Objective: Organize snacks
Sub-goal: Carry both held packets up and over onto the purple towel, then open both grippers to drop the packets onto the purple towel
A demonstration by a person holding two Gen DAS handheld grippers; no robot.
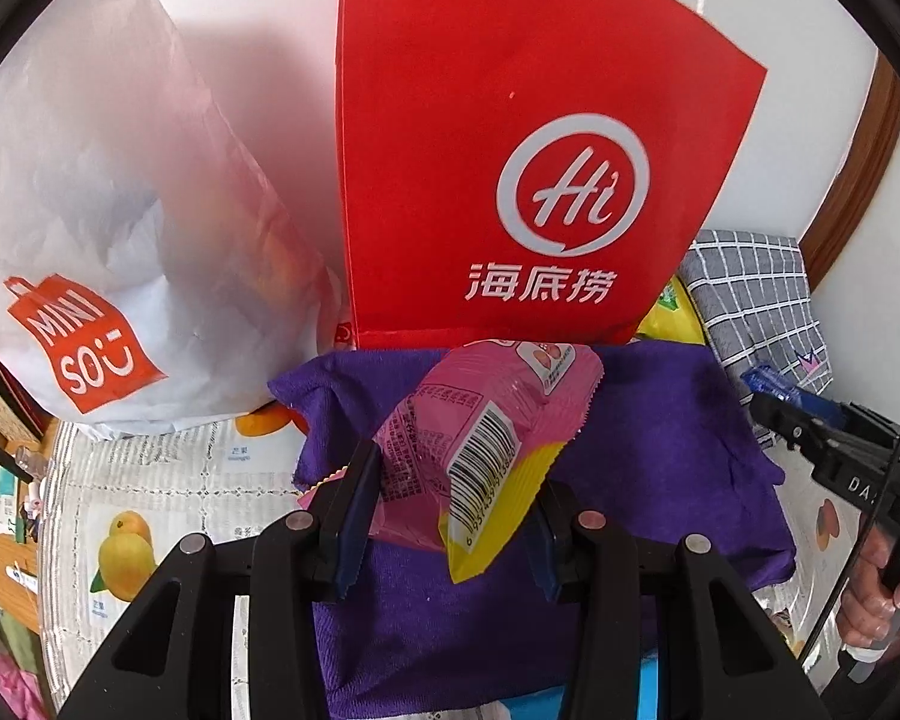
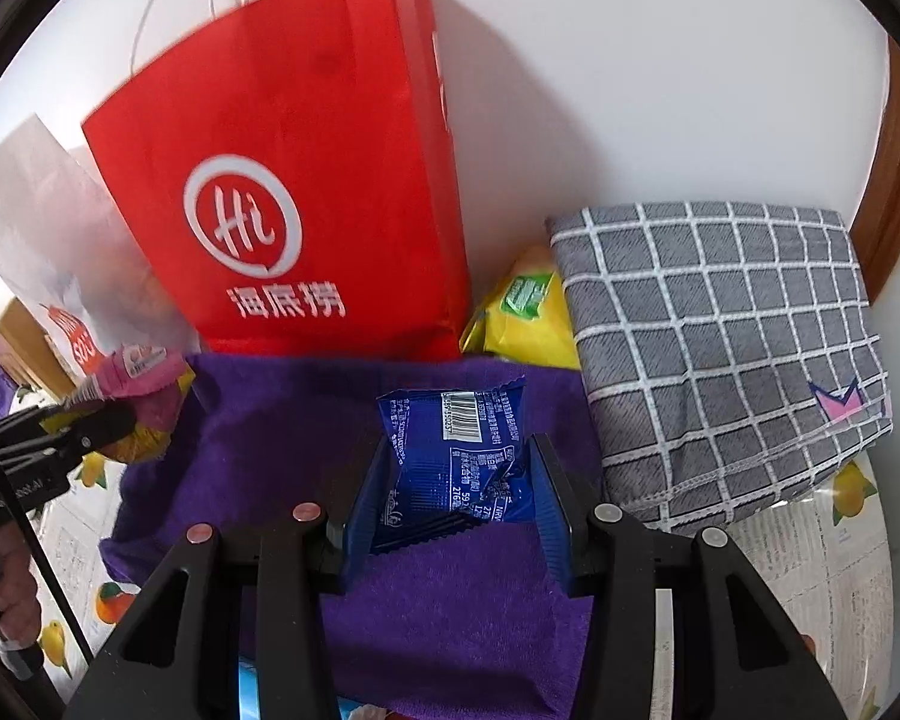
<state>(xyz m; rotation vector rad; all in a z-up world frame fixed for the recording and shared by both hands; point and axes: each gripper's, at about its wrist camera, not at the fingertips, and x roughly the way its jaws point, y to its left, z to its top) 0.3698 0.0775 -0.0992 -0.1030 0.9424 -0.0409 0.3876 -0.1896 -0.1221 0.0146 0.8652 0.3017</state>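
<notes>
Your left gripper pinches the pink snack, your right gripper the blue snack, lifted for bagging in the red bag

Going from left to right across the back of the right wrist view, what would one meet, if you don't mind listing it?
white Miniso bag → red paper bag → yellow snack packet → grey checked cloth.

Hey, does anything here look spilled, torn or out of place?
Nothing spilled or torn. One oddity: a yellow snack bag sits wedged between the red paper bag and the folded grey checked cloth, partly hidden behind the purple towel.
</notes>
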